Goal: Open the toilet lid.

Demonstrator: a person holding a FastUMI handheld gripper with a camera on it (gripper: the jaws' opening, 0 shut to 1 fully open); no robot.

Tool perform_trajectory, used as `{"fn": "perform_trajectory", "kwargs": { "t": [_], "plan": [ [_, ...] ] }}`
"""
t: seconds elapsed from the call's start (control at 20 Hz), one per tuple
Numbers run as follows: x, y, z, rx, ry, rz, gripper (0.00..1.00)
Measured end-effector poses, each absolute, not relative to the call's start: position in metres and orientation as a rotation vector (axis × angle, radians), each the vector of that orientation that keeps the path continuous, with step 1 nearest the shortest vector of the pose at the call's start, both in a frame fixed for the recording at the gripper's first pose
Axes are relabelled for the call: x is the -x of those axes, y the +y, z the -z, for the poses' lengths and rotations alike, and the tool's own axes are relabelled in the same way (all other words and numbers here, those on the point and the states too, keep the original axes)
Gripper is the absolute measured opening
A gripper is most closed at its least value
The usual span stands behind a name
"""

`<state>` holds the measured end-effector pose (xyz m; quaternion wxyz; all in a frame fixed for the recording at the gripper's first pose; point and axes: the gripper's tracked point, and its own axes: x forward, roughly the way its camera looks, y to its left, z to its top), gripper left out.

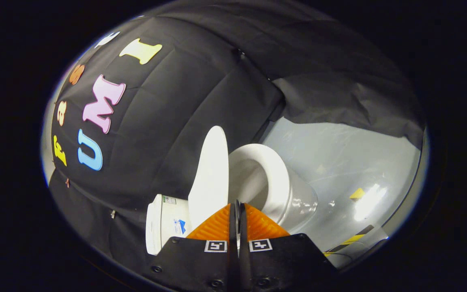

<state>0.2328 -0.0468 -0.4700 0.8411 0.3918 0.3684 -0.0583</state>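
Just beyond the claw (237, 209), at eleven o'clock, the lid (211, 178) stands raised. Its fingers are pressed together, pinching nothing. Bowl (276, 178) at one o'clock, tank (164, 225) at nine.

hand-held gripper (237, 211) | two wedge-shaped fingers (217, 225) with ribbed faces, tapering to points | fingers closed together, thin dark slit between them | black angular mounting plates behind each finger | one square black-and-white fiducial marker on each plate | round screw heads along the plates' lower edges
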Motion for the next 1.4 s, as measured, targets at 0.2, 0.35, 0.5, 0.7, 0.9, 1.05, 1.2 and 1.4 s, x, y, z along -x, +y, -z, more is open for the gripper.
{"fn": "perform_trajectory", "kwargs": {
  "t": [0.2,0.35,0.5,0.7,0.9,1.05,1.2,1.4],
  "plan": [
    [-0.245,-0.013,0.416,-0.701,0.744,0.109,0.06],
    [-0.250,0.022,0.375,-0.630,0.718,0.096,0.05],
    [-0.251,0.050,0.349,-0.493,0.691,0.114,0.06],
    [-0.251,0.085,0.323,-0.371,0.650,0.120,0.05],
    [-0.253,0.126,0.302,-0.311,0.624,0.107,0.05],
    [-0.256,0.159,0.288,-0.251,0.611,0.089,0.07],
    [-0.253,0.193,0.279,-0.189,0.594,0.079,0.08],
    [-0.248,0.240,0.271,-0.100,0.577,0.055,0.08]
  ]
}}
